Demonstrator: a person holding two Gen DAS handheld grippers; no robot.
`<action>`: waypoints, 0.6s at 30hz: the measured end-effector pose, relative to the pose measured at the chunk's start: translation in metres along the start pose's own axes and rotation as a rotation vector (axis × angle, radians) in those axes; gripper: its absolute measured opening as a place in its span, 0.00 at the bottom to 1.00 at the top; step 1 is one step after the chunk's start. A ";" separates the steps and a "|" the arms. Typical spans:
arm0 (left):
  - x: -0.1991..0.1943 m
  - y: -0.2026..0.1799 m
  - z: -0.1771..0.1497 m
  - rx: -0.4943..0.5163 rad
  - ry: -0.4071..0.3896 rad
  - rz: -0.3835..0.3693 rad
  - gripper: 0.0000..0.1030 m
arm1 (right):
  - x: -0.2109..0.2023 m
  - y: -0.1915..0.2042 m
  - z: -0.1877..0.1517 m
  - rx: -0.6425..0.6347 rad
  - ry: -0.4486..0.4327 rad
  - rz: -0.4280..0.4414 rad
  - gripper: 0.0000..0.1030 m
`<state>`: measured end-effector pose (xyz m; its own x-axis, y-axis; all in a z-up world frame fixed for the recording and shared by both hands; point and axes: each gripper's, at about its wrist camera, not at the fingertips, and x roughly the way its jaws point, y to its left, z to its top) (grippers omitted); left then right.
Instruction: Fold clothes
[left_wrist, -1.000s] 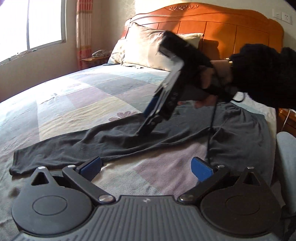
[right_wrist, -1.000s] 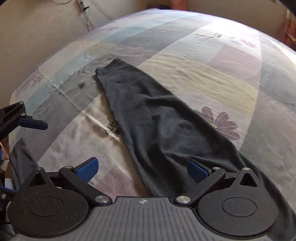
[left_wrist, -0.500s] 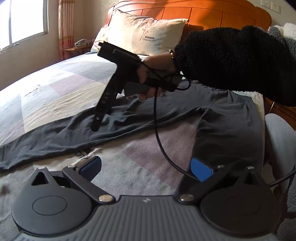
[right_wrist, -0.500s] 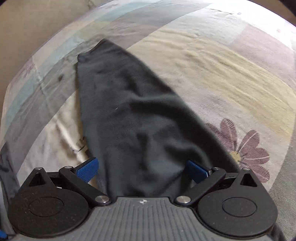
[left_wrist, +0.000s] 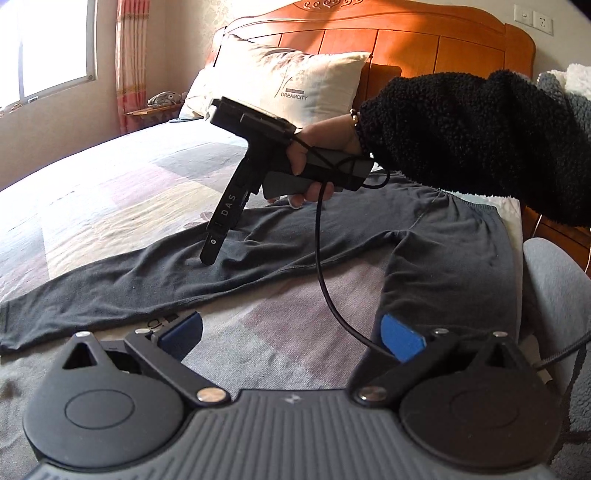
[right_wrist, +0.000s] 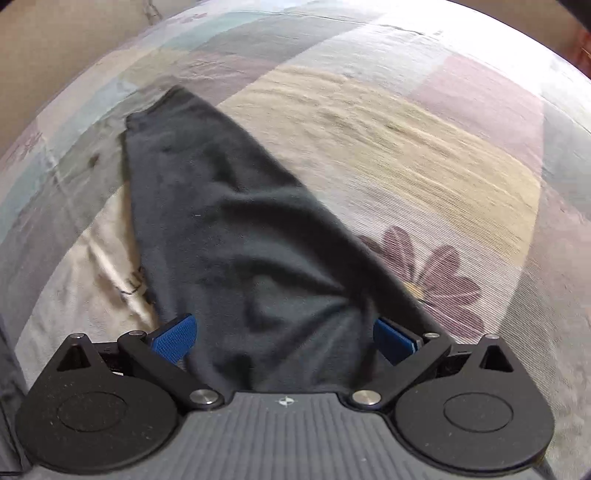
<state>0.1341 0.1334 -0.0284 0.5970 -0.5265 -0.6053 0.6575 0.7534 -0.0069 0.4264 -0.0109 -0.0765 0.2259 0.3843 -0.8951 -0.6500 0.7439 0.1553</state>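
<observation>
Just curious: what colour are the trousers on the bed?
Dark charcoal grey trousers, clearest in the left wrist view.

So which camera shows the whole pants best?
The left wrist view: the dark grey pants lie spread on the bed, waistband and both legs visible. The right wrist view shows only one leg, partly blurred.
</observation>
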 end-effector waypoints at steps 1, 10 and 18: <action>0.000 -0.001 0.001 0.004 -0.001 0.000 0.99 | 0.004 -0.009 -0.001 0.032 -0.003 -0.023 1.00; -0.015 -0.004 0.004 0.006 -0.066 -0.028 0.99 | -0.016 -0.023 -0.010 0.076 -0.074 -0.070 1.00; -0.023 -0.010 0.008 0.024 -0.102 -0.071 0.99 | -0.007 -0.039 -0.043 0.138 -0.039 -0.115 1.00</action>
<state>0.1172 0.1345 -0.0086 0.5913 -0.6163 -0.5202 0.7100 0.7037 -0.0267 0.4189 -0.0661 -0.0947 0.3233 0.3112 -0.8937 -0.5128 0.8513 0.1110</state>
